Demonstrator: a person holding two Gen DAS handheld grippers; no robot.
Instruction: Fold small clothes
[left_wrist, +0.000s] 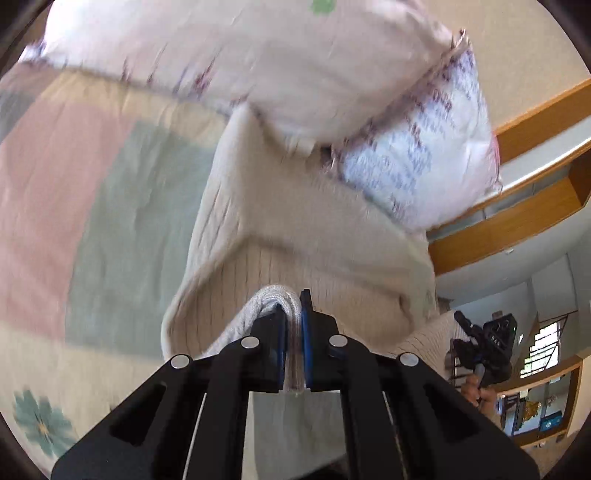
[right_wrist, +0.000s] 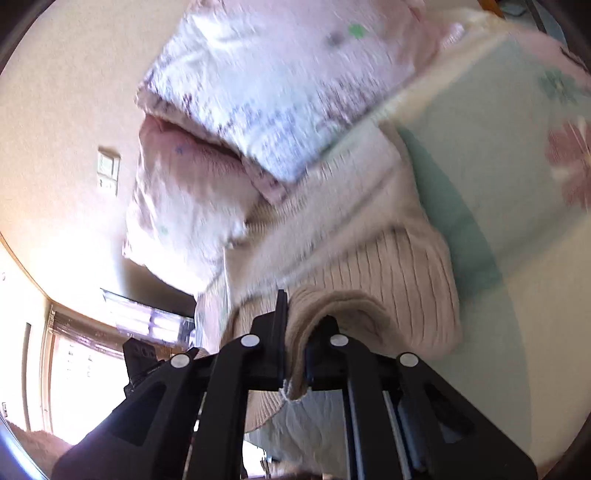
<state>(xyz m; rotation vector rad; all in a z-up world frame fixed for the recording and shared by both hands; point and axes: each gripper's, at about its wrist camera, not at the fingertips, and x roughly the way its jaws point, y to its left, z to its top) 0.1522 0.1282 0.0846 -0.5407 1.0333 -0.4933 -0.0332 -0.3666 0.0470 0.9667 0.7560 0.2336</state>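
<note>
Both tongs clamped on the cream ribbed knit (left_wrist: 295, 229), left gripper (left_wrist: 293, 325) & right gripper (right_wrist: 293, 332) each pinching an edge, garment stretching toward 12 o'clock over the bedspread (left_wrist: 110, 206) w/ pillows (left_wrist: 258, 66) beyond; looks like mid fold-over, next probably carry both edges fwd evenly, lay flat.

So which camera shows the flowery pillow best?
The left wrist view: the pillow shows nearly whole, its printed end facing the camera above the beige sweater. The right wrist view shows the pillow blurrier and tilted, stacked on a pink one.

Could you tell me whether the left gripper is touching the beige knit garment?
Touching: the left wrist view shows the left gripper pinching a fold of the beige knit garment.
</note>
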